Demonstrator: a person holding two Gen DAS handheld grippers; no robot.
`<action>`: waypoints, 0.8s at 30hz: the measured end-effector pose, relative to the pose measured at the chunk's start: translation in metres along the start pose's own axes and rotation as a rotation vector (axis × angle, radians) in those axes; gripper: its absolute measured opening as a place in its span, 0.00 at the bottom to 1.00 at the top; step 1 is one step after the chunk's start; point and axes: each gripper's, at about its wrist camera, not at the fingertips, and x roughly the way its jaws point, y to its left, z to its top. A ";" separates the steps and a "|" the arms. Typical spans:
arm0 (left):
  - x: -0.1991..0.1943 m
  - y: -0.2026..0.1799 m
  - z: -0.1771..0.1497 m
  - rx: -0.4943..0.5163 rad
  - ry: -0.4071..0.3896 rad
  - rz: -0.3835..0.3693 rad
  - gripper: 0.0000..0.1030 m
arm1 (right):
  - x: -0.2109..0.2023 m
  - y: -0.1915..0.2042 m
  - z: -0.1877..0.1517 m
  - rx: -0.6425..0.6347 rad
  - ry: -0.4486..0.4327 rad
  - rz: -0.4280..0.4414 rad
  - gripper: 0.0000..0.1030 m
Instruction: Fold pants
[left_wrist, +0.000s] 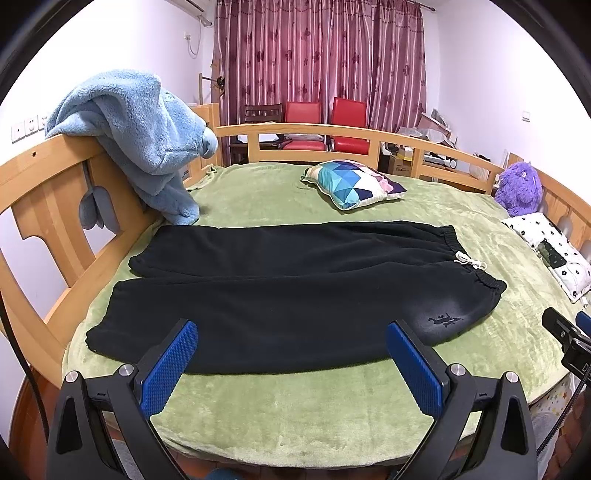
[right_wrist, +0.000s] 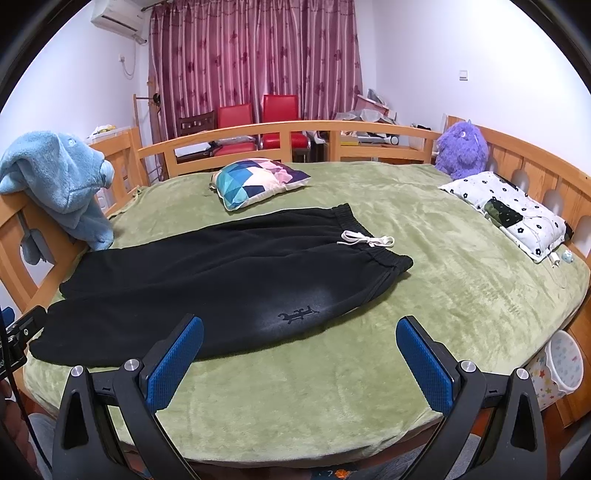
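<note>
The black pants (left_wrist: 295, 291) lie spread flat on the green blanket (left_wrist: 295, 413) of a wooden bed (left_wrist: 48, 177), legs side by side toward the left, waistband toward the right with its white drawstring (right_wrist: 365, 240) lying loose on top. The left hand-held gripper (left_wrist: 291, 354) hovers at the near edge of the nearer leg, its blue pads (left_wrist: 170, 365) wide apart and holding nothing. The right hand-held gripper (right_wrist: 299, 354) hangs near the hip, by the small dark emblem (right_wrist: 297, 314), fingers likewise spread and empty. Farther back lie a patterned pillow (left_wrist: 354, 182), a purple plush toy (right_wrist: 461, 149) and a white flowered pillow (right_wrist: 513, 210). A blue towel (left_wrist: 136, 136) hangs over the bed rail at left.
</note>
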 end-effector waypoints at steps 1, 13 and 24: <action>0.000 0.000 0.000 0.001 0.000 0.000 1.00 | 0.000 -0.002 0.000 0.001 0.001 0.003 0.99; -0.002 -0.001 0.000 0.001 -0.002 -0.002 1.00 | 0.000 -0.004 -0.001 0.008 0.000 0.005 0.99; -0.002 -0.001 0.000 0.000 -0.002 0.000 1.00 | -0.002 -0.003 0.001 0.010 -0.004 0.004 0.99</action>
